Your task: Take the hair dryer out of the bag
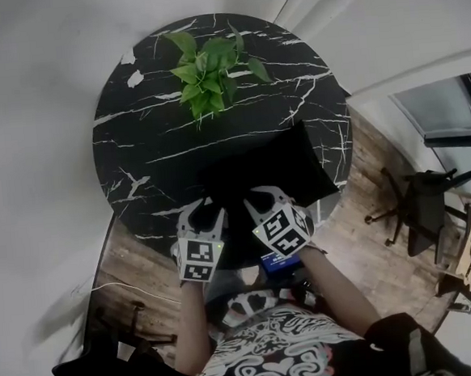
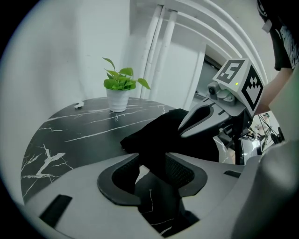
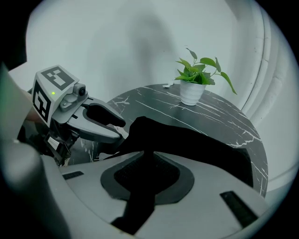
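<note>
Starting at the left, a thin pale cable (image 1: 117, 286) trails over the wooden floor (image 1: 136, 260) beside the round black marble bench (image 1: 135, 150). The cable's left end fades into the dim edge of the head view. On the bench's far left rim sits a small white thing (image 2: 78, 105), too small to name.

Next comes the left hand-held gripper (image 2: 154, 163), pinching a fold of the black bag (image 1: 287, 167). In the left gripper view the dark cloth rises between the two pads and fills the gap, partly covering the pad faces. The bag lies on the near half of the bench, with its near edge at the rim by the person. It is so dark against the black top that its left outline is hard to trace.

The hair dryer shows in no view. Only the bag's cloth can be seen, and whether the dryer lies inside cannot be told.

Beyond the bag and well apart from it, a leafy green plant (image 1: 210, 71) stands upright in a white pot (image 2: 117, 99) near the bench's far edge.

The right hand-held gripper (image 3: 147, 175) is just beside the left one. Its jaws are pressed together on another fold of the same bag, which is drawn up into a peak.

To the right of the bench, a dark office chair (image 1: 420, 209) stands on the wooden floor. Above it in the head view is a window (image 1: 448, 109), cut off at the edge.
</note>
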Demonstrator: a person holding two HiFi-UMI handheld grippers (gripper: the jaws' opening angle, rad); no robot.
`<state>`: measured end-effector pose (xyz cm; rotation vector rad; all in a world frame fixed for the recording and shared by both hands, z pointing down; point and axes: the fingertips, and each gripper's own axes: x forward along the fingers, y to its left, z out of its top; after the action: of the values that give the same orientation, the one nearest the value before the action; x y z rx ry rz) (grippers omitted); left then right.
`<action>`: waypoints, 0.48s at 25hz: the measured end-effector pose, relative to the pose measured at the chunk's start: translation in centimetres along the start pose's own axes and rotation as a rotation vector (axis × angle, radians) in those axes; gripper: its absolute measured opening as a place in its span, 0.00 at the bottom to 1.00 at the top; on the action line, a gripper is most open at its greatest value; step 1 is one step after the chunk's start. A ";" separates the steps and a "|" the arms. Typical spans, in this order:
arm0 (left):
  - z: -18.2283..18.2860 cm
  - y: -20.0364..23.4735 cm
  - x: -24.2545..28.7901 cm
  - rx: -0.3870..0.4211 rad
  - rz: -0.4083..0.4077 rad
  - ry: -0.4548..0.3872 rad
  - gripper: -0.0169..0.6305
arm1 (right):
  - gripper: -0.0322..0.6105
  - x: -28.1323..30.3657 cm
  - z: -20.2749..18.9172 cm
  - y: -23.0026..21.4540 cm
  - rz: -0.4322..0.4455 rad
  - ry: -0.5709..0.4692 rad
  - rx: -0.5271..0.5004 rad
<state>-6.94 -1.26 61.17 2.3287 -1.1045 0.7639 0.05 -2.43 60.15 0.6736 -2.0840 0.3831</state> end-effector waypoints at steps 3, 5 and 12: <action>0.4 0.0 0.0 0.004 0.001 -0.005 0.29 | 0.14 -0.3 0.1 0.0 0.005 -0.007 0.015; 0.8 -0.1 0.0 0.008 0.000 -0.010 0.29 | 0.14 -0.5 0.3 -0.1 0.002 -0.020 0.021; 1.0 -0.3 0.1 0.004 -0.013 -0.009 0.29 | 0.09 -1.5 1.0 -0.8 -0.002 -0.059 0.081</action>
<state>-6.32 -1.72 60.46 2.3424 -1.0920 0.7523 0.54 -3.06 58.37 0.7428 -2.1323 0.4535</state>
